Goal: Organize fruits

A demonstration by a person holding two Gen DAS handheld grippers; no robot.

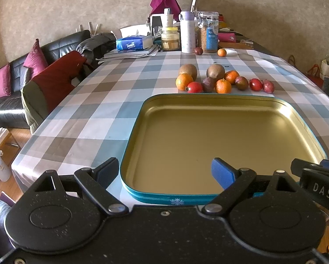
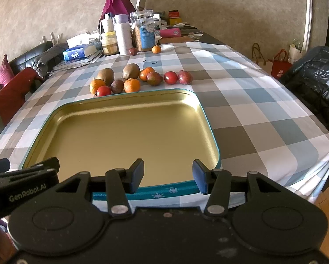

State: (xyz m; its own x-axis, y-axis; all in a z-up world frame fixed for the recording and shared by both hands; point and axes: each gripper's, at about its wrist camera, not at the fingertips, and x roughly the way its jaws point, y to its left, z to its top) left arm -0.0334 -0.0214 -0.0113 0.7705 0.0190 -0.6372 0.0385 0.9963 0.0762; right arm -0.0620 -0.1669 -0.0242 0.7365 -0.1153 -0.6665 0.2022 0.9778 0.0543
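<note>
The left claw hangs over the near edge of a shallow gold-lined tin tray with a teal rim, its fingers spread wide and holding nothing; one blue pad sits above the tray floor while the other finger is outside the tray's left rim. The right claw is likewise wide open and empty, both fingers above the tray's near right corner. The tray lies on a surface covered by a checked tablecloth. Just beyond its far rim, at 12 o'clock, lies the fruit cluster: two brown kiwis, three mandarins, two red tomatoes and several dark purple fruits, mostly touching one another. Farther back, at 12 o'clock, a lone mandarin and a dark round fruit rest near a white bottle, a clip-top jar and a blue tissue pack. A black sofa stands at 9 o'clock.
</note>
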